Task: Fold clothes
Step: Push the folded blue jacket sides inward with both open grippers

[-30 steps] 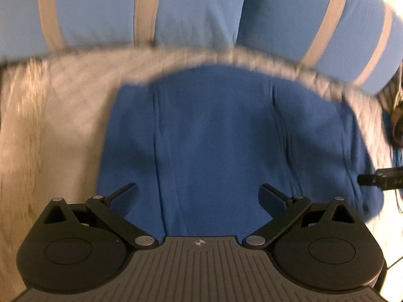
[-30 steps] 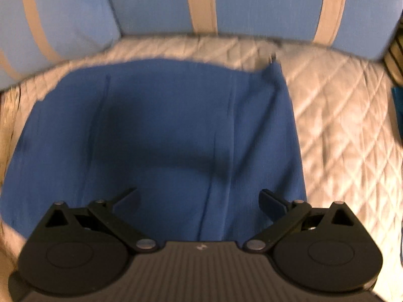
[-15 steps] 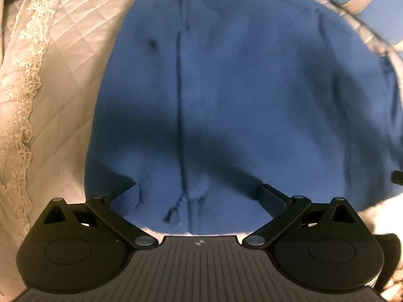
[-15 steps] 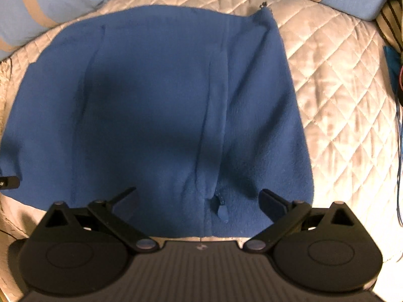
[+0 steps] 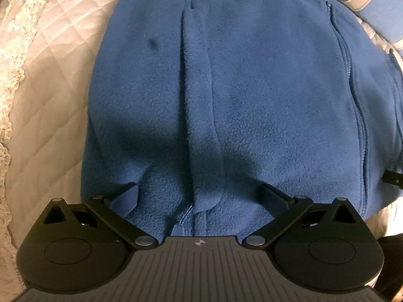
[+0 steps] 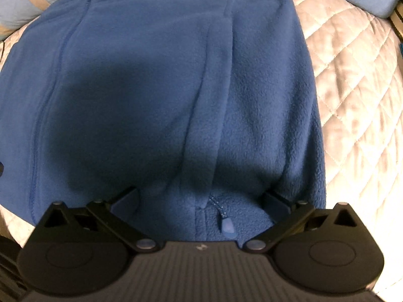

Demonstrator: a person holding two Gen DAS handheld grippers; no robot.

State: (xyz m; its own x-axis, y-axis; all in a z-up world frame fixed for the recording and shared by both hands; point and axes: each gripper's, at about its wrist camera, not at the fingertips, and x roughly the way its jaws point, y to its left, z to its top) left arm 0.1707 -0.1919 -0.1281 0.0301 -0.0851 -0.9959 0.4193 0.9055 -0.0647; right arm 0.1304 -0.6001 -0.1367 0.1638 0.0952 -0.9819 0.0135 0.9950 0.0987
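While the fleece (image 5: pixel 252 88) lies spread flat on the bed (image 6: pixel 352 88), both the left hand-held gripper (image 5: pixel 199 196) and right hand-held gripper (image 6: pixel 201 201) hover spread at its near edge, so folding looks barely begun.

Left wrist view: the blue fleece garment (image 5: pixel 252 88) is cut off by the frame edge at 12 o'clock, so its far end cannot be seen. The striped pillow (image 5: pixel 372 5) at 1 o'clock is cropped and blurred. A small dark part (image 5: pixel 391 180) at 3 o'clock is truncated; its identity cannot be determined. The zipper pull (image 5: pixel 177 229) at 6 o'clock is partly hidden behind the gripper body.

Right wrist view: the garment (image 6: pixel 138 88) runs past the frame at 9 o'clock. The bed quilt (image 6: pixel 352 88) beneath it is covered. Objects at the 3 o'clock edge are too cropped to identify.
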